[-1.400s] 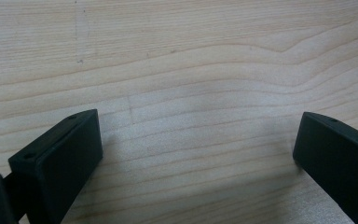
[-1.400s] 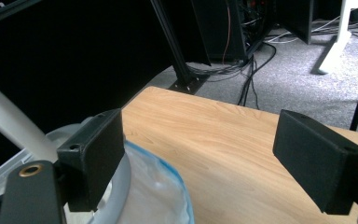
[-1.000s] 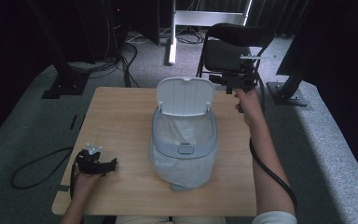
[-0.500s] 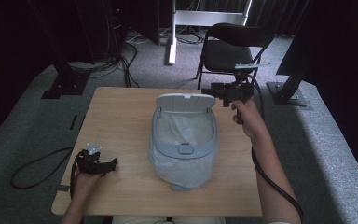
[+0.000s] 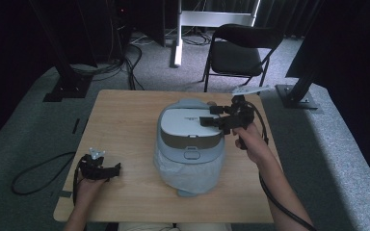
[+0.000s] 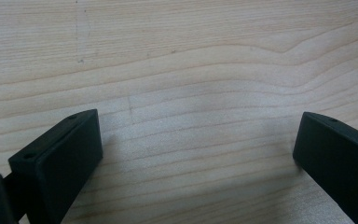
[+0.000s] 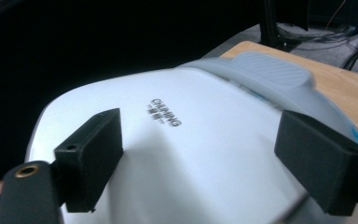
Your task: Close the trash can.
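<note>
Light wooden table on grey carpet floor. Black folding chair just beyond table's far edge. White metal stand behind chair. Black frame posts with base plates at far left and far right. Dark cables looped on carpet. Surroundings dark; table lit from above.

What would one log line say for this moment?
right gripper: open, on bin lid | lid: nearly shut | left gripper: open, idle on table

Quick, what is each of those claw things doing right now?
Left gripper: open, holding nothing, over the table.
Right gripper: open, jaws over the bin's lid.
</note>
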